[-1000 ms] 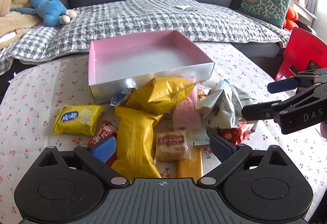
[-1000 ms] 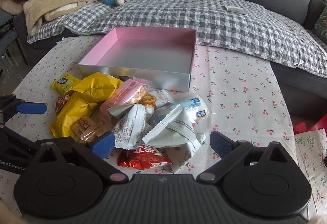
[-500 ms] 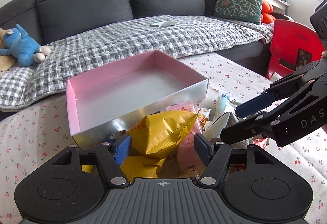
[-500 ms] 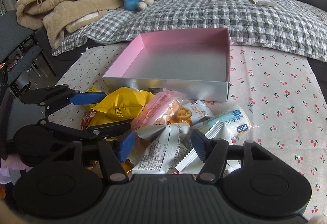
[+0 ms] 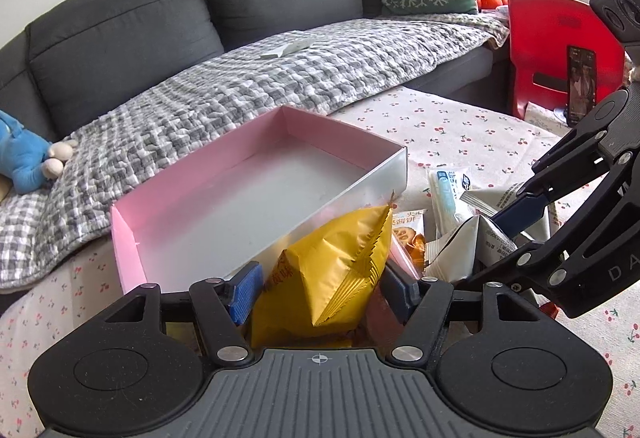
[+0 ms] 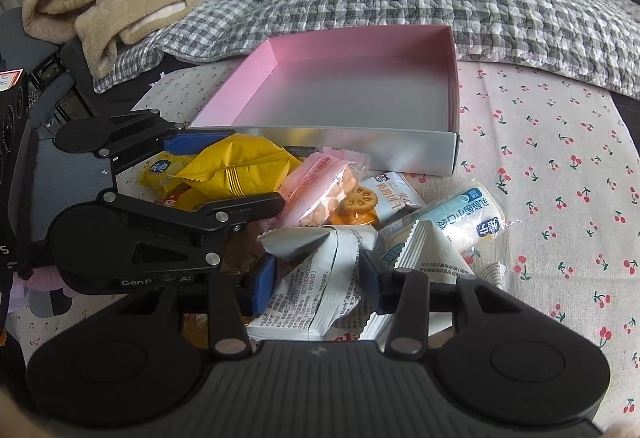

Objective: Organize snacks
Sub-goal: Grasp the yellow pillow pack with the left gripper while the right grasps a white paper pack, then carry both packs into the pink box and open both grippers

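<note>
An empty pink-lined silver box (image 5: 224, 194) (image 6: 352, 94) sits on the cherry-print tablecloth. A heap of snack packets lies in front of it. My left gripper (image 5: 320, 290) is shut on a yellow packet (image 5: 332, 270) (image 6: 240, 168) and holds it just before the box's front wall. My right gripper (image 6: 318, 274) is shut on a white-grey packet (image 6: 316, 278) (image 5: 460, 250) in the heap. Each gripper shows in the other's view, the left (image 6: 224, 170) and the right (image 5: 500, 238).
Other packets lie in the heap: a pink one (image 6: 324, 186), a lotus-chip one (image 6: 392, 198), a white-blue one (image 6: 468, 222). A grey sofa with a checked blanket (image 5: 280, 78) stands behind the table. A red chair (image 5: 560, 50) is at the right.
Both grippers moved in on the heap and narrowed from wide open. The left closed on the yellow packet and lifted it toward the box; the right closed on the white-grey packet.
</note>
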`<state>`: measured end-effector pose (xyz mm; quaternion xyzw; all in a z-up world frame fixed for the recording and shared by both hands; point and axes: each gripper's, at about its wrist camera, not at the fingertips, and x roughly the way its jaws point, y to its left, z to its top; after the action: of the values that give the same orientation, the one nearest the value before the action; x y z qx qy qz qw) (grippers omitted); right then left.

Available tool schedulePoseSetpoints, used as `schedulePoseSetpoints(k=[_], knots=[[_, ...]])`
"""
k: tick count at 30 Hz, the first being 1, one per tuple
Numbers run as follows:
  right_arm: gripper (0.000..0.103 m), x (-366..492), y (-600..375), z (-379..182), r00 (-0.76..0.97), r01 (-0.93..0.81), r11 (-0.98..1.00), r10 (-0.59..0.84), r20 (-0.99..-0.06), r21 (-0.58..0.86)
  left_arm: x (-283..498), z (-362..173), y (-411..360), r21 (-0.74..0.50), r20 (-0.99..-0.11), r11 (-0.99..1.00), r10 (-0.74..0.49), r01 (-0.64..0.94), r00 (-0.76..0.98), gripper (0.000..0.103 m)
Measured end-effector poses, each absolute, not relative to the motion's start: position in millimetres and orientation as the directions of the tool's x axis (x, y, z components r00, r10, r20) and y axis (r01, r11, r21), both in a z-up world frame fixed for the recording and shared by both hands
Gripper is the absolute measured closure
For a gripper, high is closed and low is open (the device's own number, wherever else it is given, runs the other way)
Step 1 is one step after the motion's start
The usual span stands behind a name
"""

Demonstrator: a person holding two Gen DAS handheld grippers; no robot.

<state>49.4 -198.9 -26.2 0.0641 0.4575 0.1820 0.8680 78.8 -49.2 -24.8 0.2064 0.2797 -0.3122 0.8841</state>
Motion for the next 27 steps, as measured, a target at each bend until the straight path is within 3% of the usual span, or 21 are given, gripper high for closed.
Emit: schedulePoseSetpoints(k=[4,9,15,27], knots=[[0.065,52,-199,-28,0.517,-0.252,0.927,0.371,-0.772,0.277,85,-25,-51,0.186,-0.626,0.715,-0.442,0.674,0.642,0.042],[0.068,53,-201,-28,0.522,-0.239,0.928,0.371,-0.768,0.286,82,-27,-55,0.204,-0.621,0.729,-0.420,0.653,0.662,0.059],[0.069,52,-203,-24,0.529,-0.221,0.928,0.373,-0.762,0.300,76,-25,-55,0.203,-0.602,0.762,-0.398,0.615,0.692,0.064],[0.069,49,-215,-12,0.570,-0.178,0.917,0.391,-0.722,0.356,74,2,-46,0.053,-0.602,0.827,-0.421,0.559,0.679,0.066]])
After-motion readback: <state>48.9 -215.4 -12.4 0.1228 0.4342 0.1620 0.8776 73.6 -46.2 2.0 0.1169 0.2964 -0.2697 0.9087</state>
